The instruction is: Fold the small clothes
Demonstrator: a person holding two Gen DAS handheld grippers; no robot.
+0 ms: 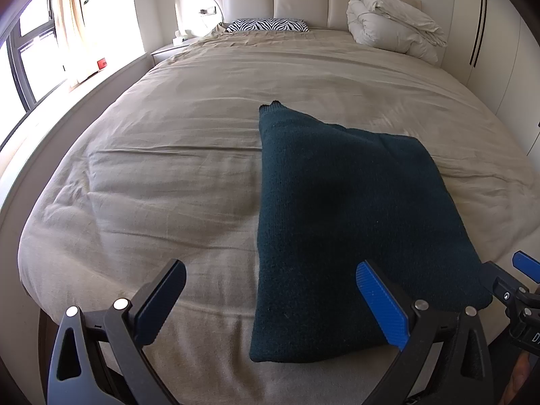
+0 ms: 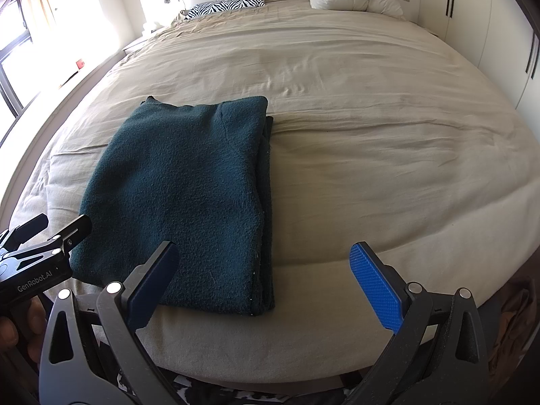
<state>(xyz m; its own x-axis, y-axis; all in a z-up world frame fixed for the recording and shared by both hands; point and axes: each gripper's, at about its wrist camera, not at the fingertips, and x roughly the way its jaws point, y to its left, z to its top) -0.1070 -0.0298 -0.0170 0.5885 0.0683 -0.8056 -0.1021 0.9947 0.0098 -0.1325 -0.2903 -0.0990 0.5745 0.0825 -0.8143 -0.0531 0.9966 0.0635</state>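
Observation:
A dark teal knitted garment lies folded into a flat rectangle on the beige bed; in the right wrist view the garment sits left of centre, its layered edge along the right side. My left gripper is open at the garment's near edge, holding nothing, its right finger over the cloth. My right gripper is open too, above the garment's near right corner, with its blue pad over bare sheet. Each view catches the other gripper at its side: the right gripper and the left gripper.
A zebra-print pillow and a bundled white duvet lie at the headboard. A window with curtains runs along the left; white wardrobe doors stand on the right. The bed stretches wide to the right of the garment.

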